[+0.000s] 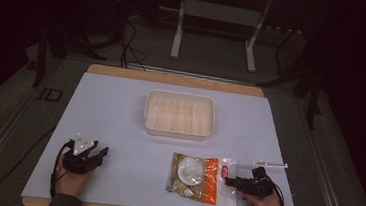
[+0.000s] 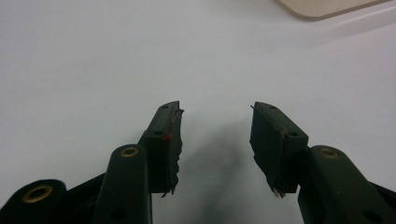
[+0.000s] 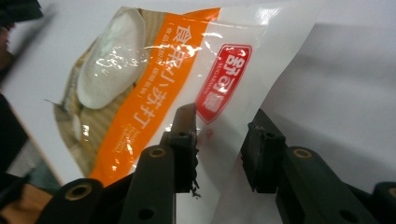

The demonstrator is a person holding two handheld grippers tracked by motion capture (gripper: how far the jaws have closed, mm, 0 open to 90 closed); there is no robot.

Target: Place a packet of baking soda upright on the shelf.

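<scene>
1. Right gripper: jaws half-wide, straddling the snack bag's clear edge, not yet pinching.
2. Bag lies flat at the table's six o'clock, tray at twelve.
3. Risk: slippery film slides free; the hold is shallow.
4. Left gripper: wide, empty.

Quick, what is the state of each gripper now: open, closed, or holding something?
Left gripper: open, nothing between its jaws, above the bare table.
Right gripper: open, jaws around the edge of the snack packet, pads not yet pressing on it.
</scene>
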